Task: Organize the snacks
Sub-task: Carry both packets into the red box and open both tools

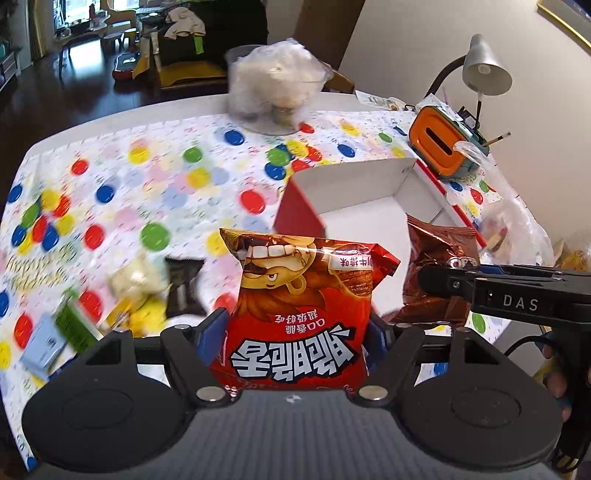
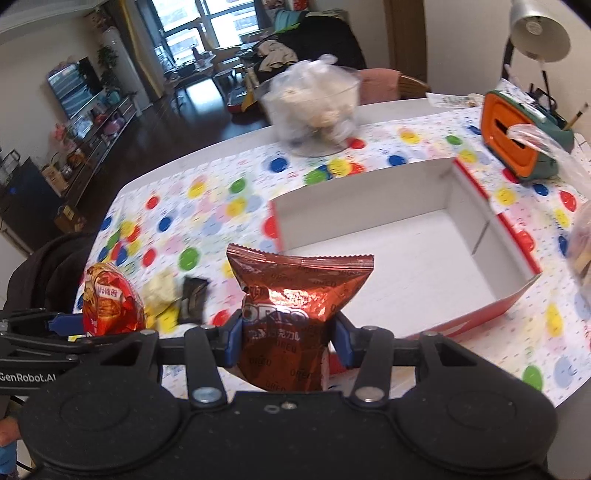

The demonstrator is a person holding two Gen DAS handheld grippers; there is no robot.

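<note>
My left gripper [image 1: 295, 332] is shut on a red snack bag [image 1: 299, 306] with a cartoon face, held up above the table. The same red snack bag [image 2: 110, 299] shows at the left of the right wrist view. My right gripper [image 2: 288, 332] is shut on a brown foil Oreo bag [image 2: 291, 295], also lifted; that Oreo bag [image 1: 436, 266] appears to the right in the left wrist view. Ahead stands a red box with a white inside [image 2: 406, 258], its near wall [image 1: 295, 210] just beyond the red bag. The box looks bare inside.
Loose snacks [image 1: 147, 288] lie on the dotted tablecloth [image 1: 147, 192] at the left. A clear bowl under plastic wrap [image 2: 314, 107] stands at the far edge. An orange holder [image 2: 513, 136] and a desk lamp [image 2: 539, 29] are at the far right, a plastic bag [image 2: 580, 258] beside the box.
</note>
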